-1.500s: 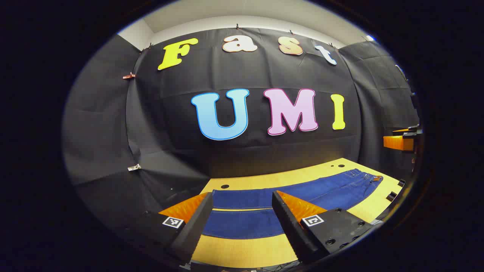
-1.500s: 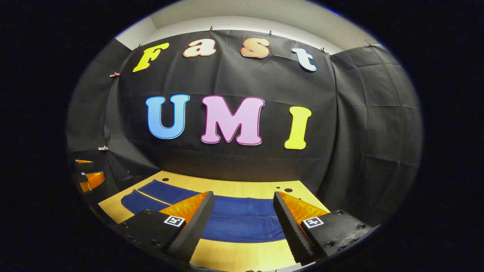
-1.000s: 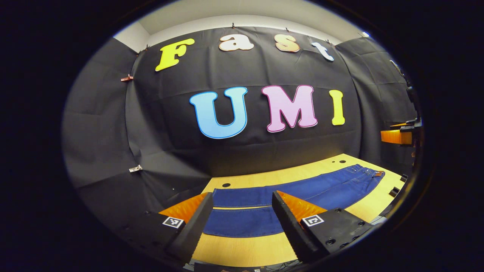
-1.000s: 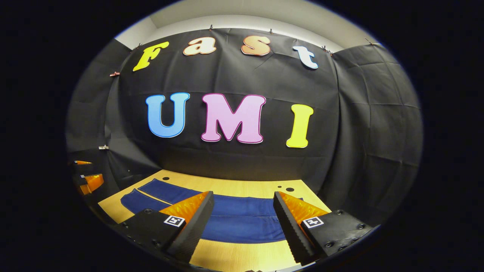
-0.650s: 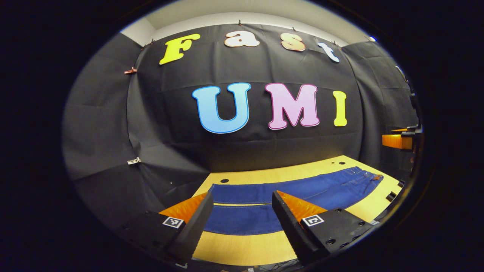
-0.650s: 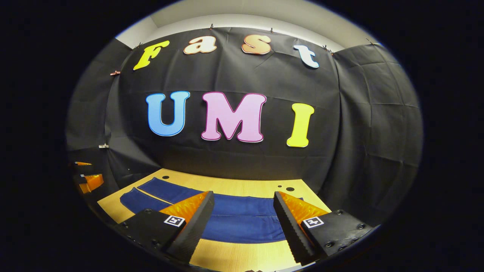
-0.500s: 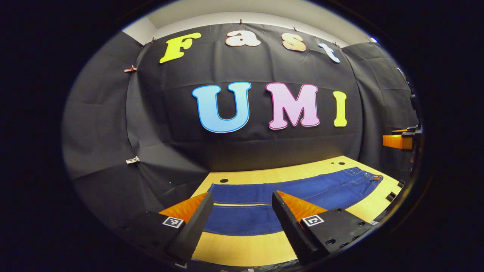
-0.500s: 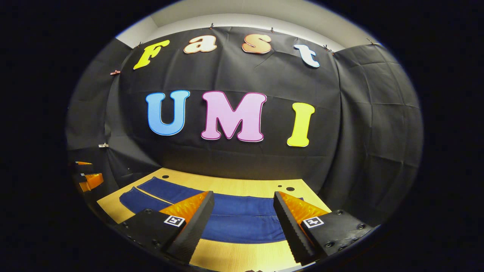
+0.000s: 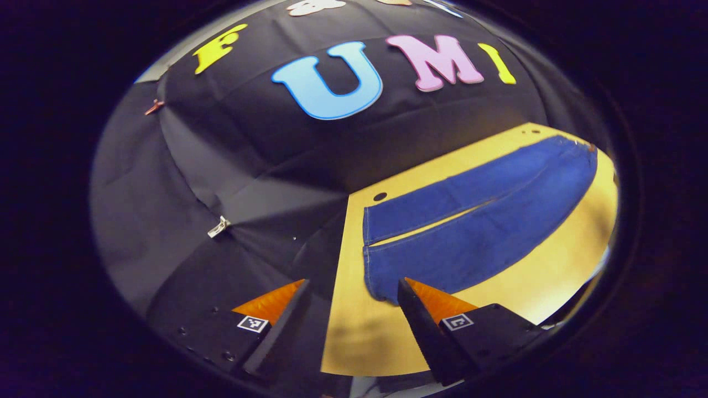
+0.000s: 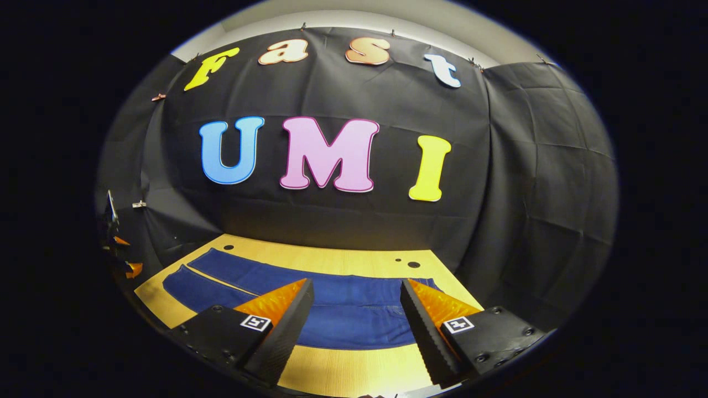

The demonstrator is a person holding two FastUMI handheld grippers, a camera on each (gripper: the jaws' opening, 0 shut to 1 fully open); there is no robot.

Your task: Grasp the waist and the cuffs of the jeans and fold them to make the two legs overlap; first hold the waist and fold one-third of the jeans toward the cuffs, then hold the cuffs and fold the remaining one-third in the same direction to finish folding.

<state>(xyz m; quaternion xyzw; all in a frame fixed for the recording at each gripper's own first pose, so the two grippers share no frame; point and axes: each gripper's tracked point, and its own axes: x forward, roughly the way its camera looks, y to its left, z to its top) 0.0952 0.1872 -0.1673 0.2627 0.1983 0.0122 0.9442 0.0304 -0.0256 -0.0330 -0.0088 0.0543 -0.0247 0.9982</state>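
Nothing of the fold is done yet, judging from how the jeans (image 9: 475, 215) lie flat and full length on the wooden table (image 9: 354, 331), legs side by side. The left gripper (image 9: 354, 309) hangs spread and empty, the cuffs (image 9: 368, 260) just ahead of its fingertips. The right gripper (image 10: 357, 312) is likewise spread and empty, the waist (image 10: 387, 315) end ahead between its fingers; every grasp and all three folds remain.
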